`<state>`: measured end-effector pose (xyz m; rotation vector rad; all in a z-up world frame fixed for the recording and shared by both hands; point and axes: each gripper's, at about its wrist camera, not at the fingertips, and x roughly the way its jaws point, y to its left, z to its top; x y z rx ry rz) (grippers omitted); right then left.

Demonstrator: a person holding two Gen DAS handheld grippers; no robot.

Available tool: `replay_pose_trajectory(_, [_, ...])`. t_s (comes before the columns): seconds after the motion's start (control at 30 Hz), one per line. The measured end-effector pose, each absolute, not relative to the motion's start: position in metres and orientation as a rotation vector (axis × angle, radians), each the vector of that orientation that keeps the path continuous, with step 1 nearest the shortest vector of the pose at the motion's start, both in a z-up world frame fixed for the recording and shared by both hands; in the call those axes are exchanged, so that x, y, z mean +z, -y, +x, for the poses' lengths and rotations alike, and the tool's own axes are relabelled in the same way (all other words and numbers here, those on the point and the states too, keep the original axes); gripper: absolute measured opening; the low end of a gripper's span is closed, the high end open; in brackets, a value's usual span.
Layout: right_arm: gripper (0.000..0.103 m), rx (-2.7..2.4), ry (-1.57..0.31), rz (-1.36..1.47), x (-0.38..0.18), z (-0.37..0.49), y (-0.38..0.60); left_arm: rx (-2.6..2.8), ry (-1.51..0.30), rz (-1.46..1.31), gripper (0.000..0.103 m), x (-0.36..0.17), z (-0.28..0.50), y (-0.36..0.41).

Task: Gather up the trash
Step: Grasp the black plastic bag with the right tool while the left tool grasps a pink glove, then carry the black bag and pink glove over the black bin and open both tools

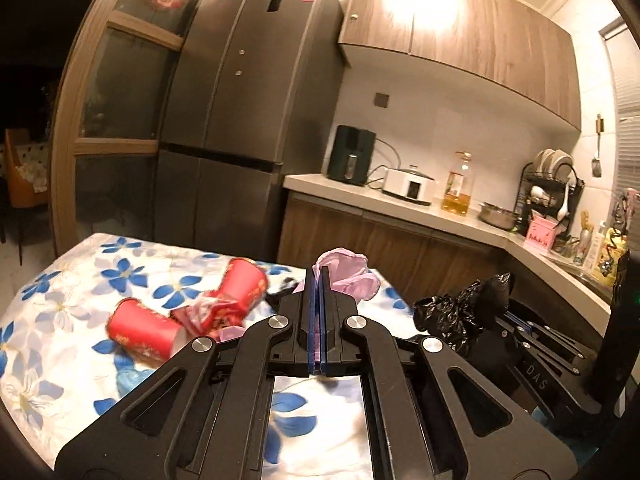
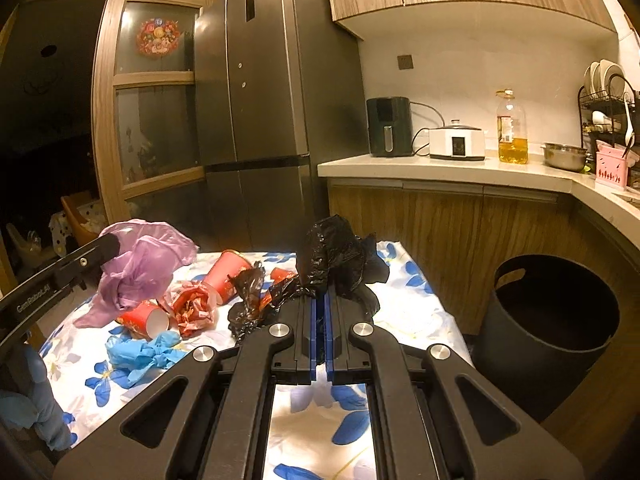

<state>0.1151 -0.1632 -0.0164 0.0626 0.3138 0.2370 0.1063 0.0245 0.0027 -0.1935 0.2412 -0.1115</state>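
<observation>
My left gripper (image 1: 319, 276) is shut on a crumpled purple plastic bag (image 1: 352, 274), lifted above the flowered tablecloth (image 1: 60, 292); in the right wrist view the same purple bag (image 2: 140, 268) hangs from the left gripper (image 2: 114, 245). My right gripper (image 2: 320, 300) is shut on a black plastic bag (image 2: 340, 256), also seen at the right of the left wrist view as the black bag (image 1: 460, 312). Red paper cups (image 1: 144, 330) (image 2: 230, 274), a crumpled red wrapper (image 2: 194, 306) and a blue glove (image 2: 144, 354) lie on the table.
A dark round bin (image 2: 548, 320) stands on the floor right of the table, below the counter (image 2: 440, 170). A tall fridge (image 2: 272, 120) stands behind the table. An air fryer (image 2: 389, 126), cooker (image 2: 456, 144), oil bottle (image 2: 512, 128) and dish rack (image 2: 608, 100) line the counter.
</observation>
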Motion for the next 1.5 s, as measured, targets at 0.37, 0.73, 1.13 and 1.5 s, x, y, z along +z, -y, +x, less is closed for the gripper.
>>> replay_pose_trajectory(0.37, [0.004, 0.123, -0.265, 0.062, 0.000, 0.111, 0.210, -0.262, -0.222, -0.175, 0.001, 0.019, 0.138, 0.037])
replay_pose_trajectory(0.73, [0.004, -0.083, -0.207, 0.085, 0.014, 0.115, 0.286, -0.455, -0.197, -0.135, 0.001, 0.034, 0.170, 0.131])
replay_pose_trajectory(1.13, [0.004, -0.212, -0.206, 0.121, 0.009, 0.126, 0.353, -0.607, -0.206, -0.110, 0.001, 0.024, 0.199, 0.223])
replay_pose_trajectory(1.5, [0.004, -0.249, -0.232, 0.137, -0.002, 0.142, 0.381, -0.692, -0.225, -0.156, 0.001, 0.004, 0.225, 0.263])
